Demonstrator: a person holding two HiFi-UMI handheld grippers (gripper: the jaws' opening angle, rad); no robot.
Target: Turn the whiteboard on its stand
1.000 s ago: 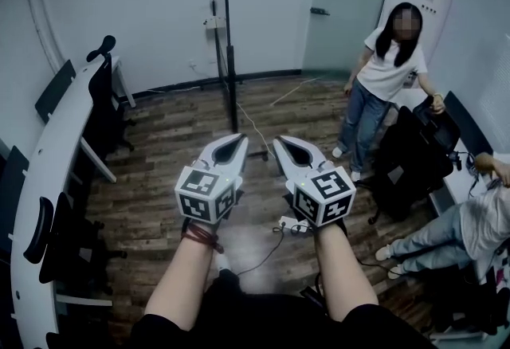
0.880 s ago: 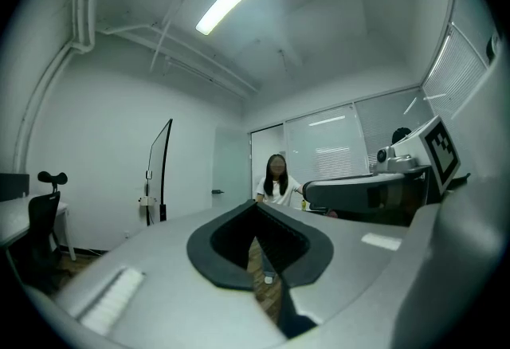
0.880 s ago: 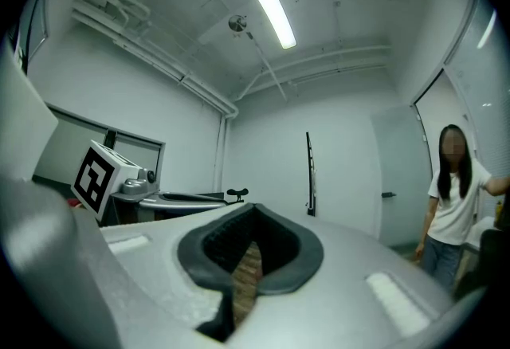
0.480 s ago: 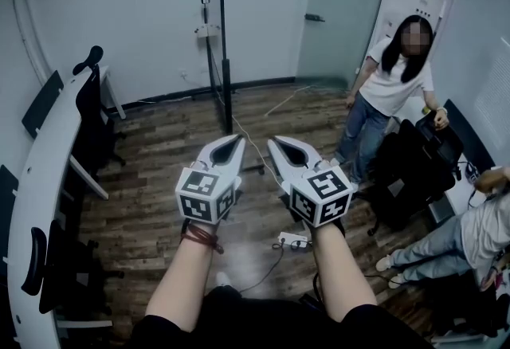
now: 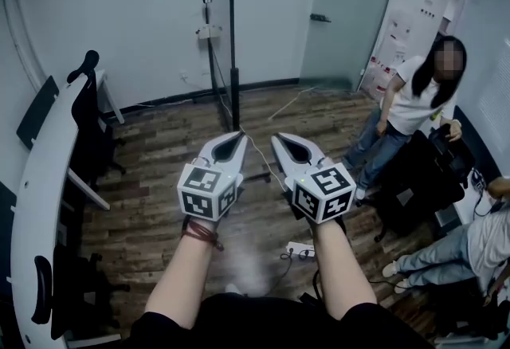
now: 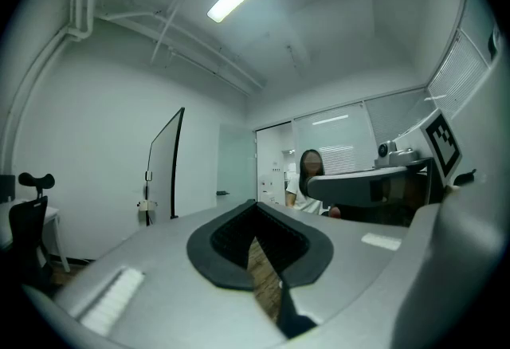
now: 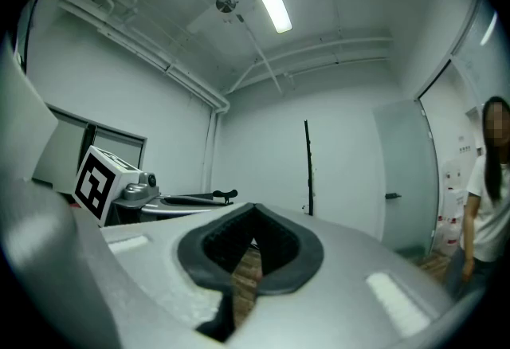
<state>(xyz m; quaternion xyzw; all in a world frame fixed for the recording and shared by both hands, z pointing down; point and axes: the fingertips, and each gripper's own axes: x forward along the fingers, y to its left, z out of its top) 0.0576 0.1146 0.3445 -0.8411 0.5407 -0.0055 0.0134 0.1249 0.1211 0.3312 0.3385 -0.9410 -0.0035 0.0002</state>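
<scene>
The whiteboard [image 5: 217, 17] stands at the far wall on a black stand [image 5: 234, 92], turned almost edge-on to me. In the left gripper view the whiteboard [image 6: 162, 172] is a narrow tilted panel; in the right gripper view the whiteboard [image 7: 307, 168] is a thin dark line. My left gripper [image 5: 237, 137] and right gripper [image 5: 278, 139] are held side by side in front of me, well short of the board. Both are shut with nothing between the jaws, as the left gripper [image 6: 256, 205] and right gripper [image 7: 253, 209] show in their own views.
A long white desk [image 5: 38, 180] with black chairs [image 5: 86, 112] runs along the left. At the right a person [image 5: 414, 104] stands by a black chair [image 5: 418, 180]; another person [image 5: 470, 248] sits. A power strip [image 5: 301, 250] and cable lie on the wooden floor.
The standing person has stepped to the right. The view has shifted a little, and the board's face shows slightly wider. Both grippers keep their pose.
</scene>
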